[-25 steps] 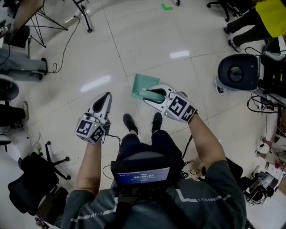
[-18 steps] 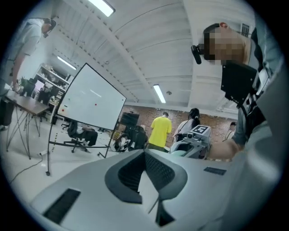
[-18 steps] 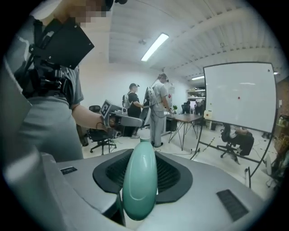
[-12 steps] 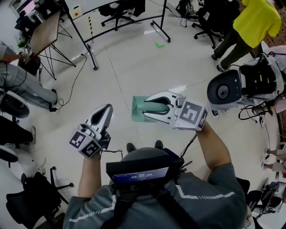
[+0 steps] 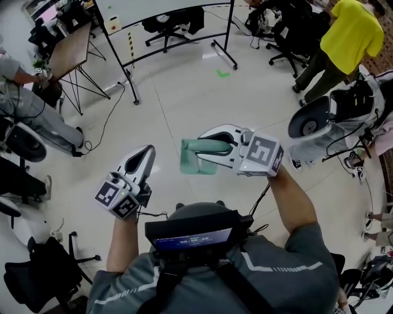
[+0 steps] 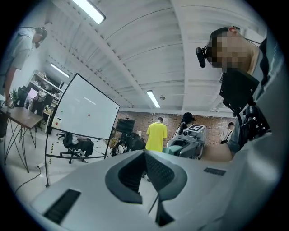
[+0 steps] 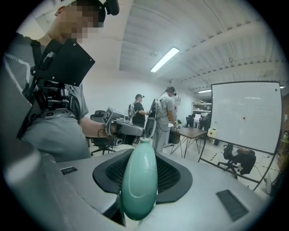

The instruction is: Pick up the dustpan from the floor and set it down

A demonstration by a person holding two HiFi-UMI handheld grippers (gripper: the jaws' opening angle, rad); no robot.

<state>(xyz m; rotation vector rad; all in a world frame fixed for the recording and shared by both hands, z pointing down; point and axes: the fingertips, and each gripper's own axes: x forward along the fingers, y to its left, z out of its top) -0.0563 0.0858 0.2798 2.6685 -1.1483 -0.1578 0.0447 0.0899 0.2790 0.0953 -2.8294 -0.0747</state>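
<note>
My right gripper point(image 5: 212, 147) is shut on the handle of the pale green dustpan point(image 5: 195, 163), which hangs in the air well above the tiled floor with its pan toward the left. In the right gripper view the rounded green handle point(image 7: 139, 182) fills the gap between the dark pads, pointing forward. My left gripper point(image 5: 141, 159) is held up level to the left of the dustpan, jaws together with nothing in them. In the left gripper view its pads point(image 6: 159, 173) meet, and the right gripper with the green dustpan point(image 6: 173, 150) shows beyond.
A whiteboard on a wheeled stand point(image 5: 166, 12) stands ahead, with a green tape mark point(image 5: 223, 74) on the floor before it. A person in yellow point(image 5: 350, 30) and a white machine point(image 5: 319, 116) are at the right. A desk point(image 5: 67, 49), chairs and a seated person point(image 5: 24, 104) are at the left.
Both grippers have risen from near the floor to chest height as the person stood up. The dustpan came up off the floor in the right gripper.
</note>
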